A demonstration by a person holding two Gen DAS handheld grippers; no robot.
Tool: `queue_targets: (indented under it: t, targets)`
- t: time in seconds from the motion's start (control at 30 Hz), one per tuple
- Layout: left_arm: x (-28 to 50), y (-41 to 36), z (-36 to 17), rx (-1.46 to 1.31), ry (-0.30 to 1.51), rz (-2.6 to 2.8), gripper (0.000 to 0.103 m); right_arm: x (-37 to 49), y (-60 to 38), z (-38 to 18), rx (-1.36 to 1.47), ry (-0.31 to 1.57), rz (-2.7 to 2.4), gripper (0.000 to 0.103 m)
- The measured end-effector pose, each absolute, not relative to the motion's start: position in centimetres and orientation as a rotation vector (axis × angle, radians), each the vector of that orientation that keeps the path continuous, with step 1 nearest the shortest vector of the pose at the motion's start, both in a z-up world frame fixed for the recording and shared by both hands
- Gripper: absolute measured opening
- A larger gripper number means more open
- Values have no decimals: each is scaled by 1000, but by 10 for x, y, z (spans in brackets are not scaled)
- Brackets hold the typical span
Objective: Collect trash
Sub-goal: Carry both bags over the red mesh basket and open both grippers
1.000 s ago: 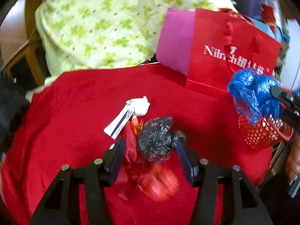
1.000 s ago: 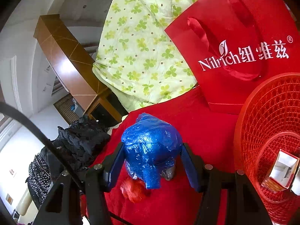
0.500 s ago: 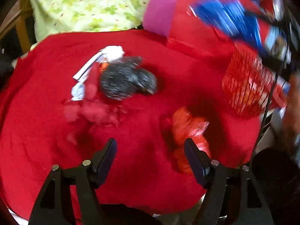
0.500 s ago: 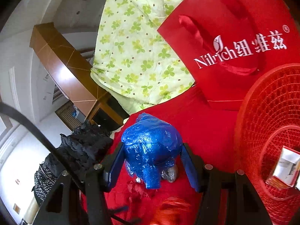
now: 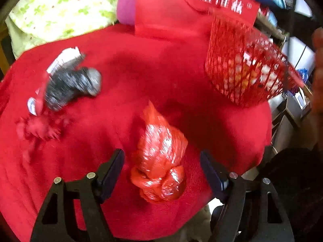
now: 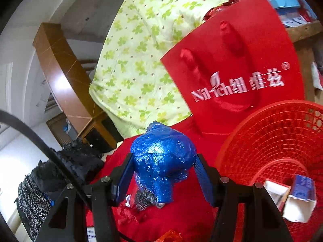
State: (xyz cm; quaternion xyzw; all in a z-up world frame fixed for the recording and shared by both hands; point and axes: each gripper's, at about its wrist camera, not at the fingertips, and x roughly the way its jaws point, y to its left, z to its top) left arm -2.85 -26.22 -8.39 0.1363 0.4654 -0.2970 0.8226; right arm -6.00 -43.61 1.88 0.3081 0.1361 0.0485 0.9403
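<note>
My left gripper [image 5: 161, 167] is open, its fingers either side of a knotted red plastic bag [image 5: 161, 161] lying on the red cloth [image 5: 141, 76]. A crumpled black-and-silver bag [image 5: 68, 84] and white paper scraps [image 5: 64, 58] lie at the left. The red mesh basket [image 5: 242, 70] stands at the right with boxes inside. My right gripper [image 6: 162, 173] is shut on a crumpled blue plastic bag [image 6: 162, 159], held above the cloth left of the basket [image 6: 278, 145].
A red paper gift bag [image 6: 238, 72] stands behind the basket. A green-patterned quilt [image 6: 141, 60] is piled at the back. Dark clothes [image 6: 60, 169] lie at the left. Small boxes [image 6: 298, 199] sit in the basket. The cloth's front edge [image 5: 201, 213] is near my left gripper.
My left gripper has let go of the black-and-silver bag, opened wide and swung right to the red bag. My right gripper has shifted slightly with the blue bag still in it.
</note>
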Motion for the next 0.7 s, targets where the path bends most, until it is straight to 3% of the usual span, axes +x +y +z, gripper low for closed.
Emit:
queue_targets:
  t: [0.03,0.07,0.2,0.5,0.7]
  targets:
    - [-26,-263,-89,287,1005,-628,45,-64,-440,19,632,268,94,63]
    - [-22,-263,-92,282,1032,-628,39,-69,-446,20,638,254,88,63]
    - [-18,-265,-75,255,992,-635,39,-89,-474,20,675,200,50,63]
    - [-16,-340,44,237,739,-830,39,-141,-542,9,798,96,-103,64]
    - [-16,-400,69,246,666,-893,46,-156,-569,-1,864,96,-195,65]
